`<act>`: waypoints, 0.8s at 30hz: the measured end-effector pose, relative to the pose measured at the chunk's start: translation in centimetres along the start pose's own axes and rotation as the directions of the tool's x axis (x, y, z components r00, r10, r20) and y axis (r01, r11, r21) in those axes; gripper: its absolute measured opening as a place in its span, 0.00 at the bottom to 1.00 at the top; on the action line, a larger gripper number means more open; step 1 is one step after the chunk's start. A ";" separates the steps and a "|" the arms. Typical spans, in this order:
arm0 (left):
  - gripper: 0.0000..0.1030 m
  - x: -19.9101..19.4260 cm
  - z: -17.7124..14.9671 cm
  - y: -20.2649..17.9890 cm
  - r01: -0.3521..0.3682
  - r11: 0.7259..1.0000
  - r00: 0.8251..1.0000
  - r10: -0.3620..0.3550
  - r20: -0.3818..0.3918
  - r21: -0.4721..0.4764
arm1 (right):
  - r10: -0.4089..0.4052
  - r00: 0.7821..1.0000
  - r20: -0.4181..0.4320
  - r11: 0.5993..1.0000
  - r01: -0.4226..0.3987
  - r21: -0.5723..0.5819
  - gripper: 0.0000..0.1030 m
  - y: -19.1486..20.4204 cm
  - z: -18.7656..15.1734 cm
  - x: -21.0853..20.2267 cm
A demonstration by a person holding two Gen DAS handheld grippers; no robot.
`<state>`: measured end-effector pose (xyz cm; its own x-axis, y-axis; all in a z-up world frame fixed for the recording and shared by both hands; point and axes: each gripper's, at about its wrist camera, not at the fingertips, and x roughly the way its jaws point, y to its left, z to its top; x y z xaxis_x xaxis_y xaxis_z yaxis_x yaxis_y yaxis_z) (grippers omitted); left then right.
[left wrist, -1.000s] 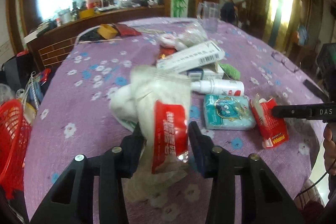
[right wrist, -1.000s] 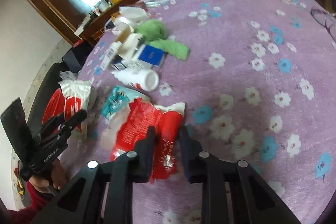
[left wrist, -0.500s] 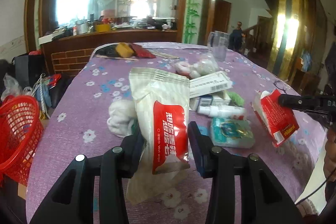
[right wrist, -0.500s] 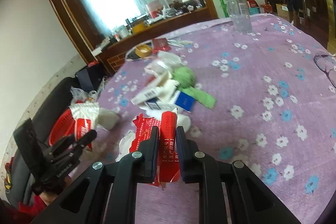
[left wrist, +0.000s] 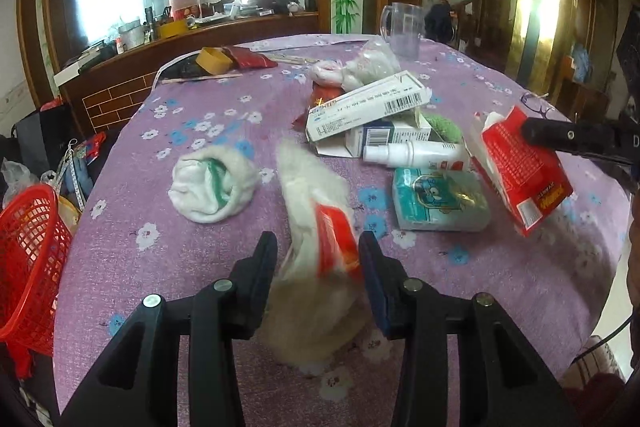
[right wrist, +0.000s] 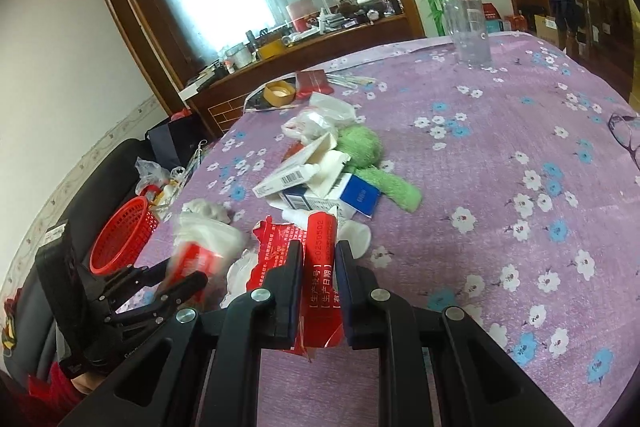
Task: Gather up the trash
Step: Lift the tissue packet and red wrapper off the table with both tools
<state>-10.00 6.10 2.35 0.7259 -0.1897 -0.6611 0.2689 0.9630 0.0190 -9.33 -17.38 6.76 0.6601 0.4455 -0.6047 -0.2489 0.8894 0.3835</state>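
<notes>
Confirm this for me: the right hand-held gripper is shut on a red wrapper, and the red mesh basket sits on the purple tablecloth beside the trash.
Wrong on the basket. The right hand-held gripper is shut on the red wrapper, but the red mesh basket sits off the tablecloth, below its edge, as the right wrist view shows.

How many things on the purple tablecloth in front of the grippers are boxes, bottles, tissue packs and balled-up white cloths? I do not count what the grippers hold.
Cardboard boxes: 2 (long white box, blue and white box)
Spray bottles: 1 (white spray bottle)
Tissue packs: 1 (teal tissue pack)
Balled white cloths: 1 (white cloth)
Total: 5
</notes>
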 end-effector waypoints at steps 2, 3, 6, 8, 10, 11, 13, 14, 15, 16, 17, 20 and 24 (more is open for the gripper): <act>0.30 -0.2 0.0 0.1 0.001 1.000 1.000 -0.001 0.011 -0.005 | 0.004 1.000 0.003 1.000 -0.004 0.008 0.17 -0.2 0.1 -0.1; 0.28 -0.3 0.0 0.2 0.004 1.000 1.000 -0.004 0.015 -0.008 | 0.005 1.000 0.008 1.000 -0.005 0.008 0.17 -0.2 0.1 -0.2; 0.28 -0.3 0.0 0.2 0.004 1.000 1.000 -0.004 -0.002 -0.011 | 0.004 1.000 0.024 1.000 -0.004 0.001 0.17 0.0 0.3 -0.6; 0.33 -0.1 0.2 0.4 0.010 1.000 1.000 -0.011 -0.024 -0.029 | 0.006 1.000 0.026 1.000 -0.006 -0.003 0.17 0.2 0.3 -0.7; 0.50 0.4 0.3 0.6 0.016 0.998 0.998 -0.019 -0.055 -0.053 | 0.010 1.000 0.022 1.000 -0.010 -0.005 0.17 0.3 0.2 -0.7; 0.52 0.6 0.4 0.7 0.019 0.998 0.998 -0.023 -0.064 -0.061 | 0.012 1.000 0.020 1.000 -0.011 -0.006 0.17 0.3 0.1 -0.6; 0.52 1.2 0.5 0.8 0.025 0.997 0.995 -0.031 -0.093 -0.072 | 0.016 1.000 0.016 1.000 -0.016 -0.003 0.17 0.3 -0.1 -0.5; 0.53 1.6 0.7 0.8 0.039 0.996 0.993 -0.048 -0.111 -0.083 | 0.018 1.000 0.015 1.000 -0.018 -0.001 0.17 0.3 -0.1 -0.5; 0.53 1.8 0.7 0.9 0.047 0.995 0.991 -0.058 -0.120 -0.092 | 0.018 1.000 0.014 1.000 -0.018 0.000 0.17 0.3 -0.1 -0.4; 0.53 2.1 0.8 0.8 0.046 0.994 0.990 -0.059 -0.129 -0.100 | 0.018 1.000 0.012 1.000 -0.018 0.002 0.17 0.2 -0.2 -0.4; 0.53 2.3 0.9 0.8 0.035 0.994 0.989 -0.049 -0.137 -0.102 | 0.019 1.000 0.010 1.000 -0.019 0.005 0.17 0.1 -0.2 -0.3; 0.45 2.8 1.0 0.7 0.007 0.995 0.988 -0.022 -0.150 -0.101 | 0.020 1.000 0.008 1.000 -0.020 0.011 0.17 0.0 -0.2 -0.2; 0.44 2.0 0.9 0.5 -0.005 0.997 0.994 -0.004 -0.110 -0.083 | 0.013 1.000 0.014 1.000 -0.014 0.012 0.17 -0.2 -0.1 -0.4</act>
<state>-7.79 6.04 1.71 0.6511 -0.1712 -0.7394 0.2117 0.9765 -0.0397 -9.59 -17.75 6.82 0.6667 0.4560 -0.5895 -0.2496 0.8819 0.3999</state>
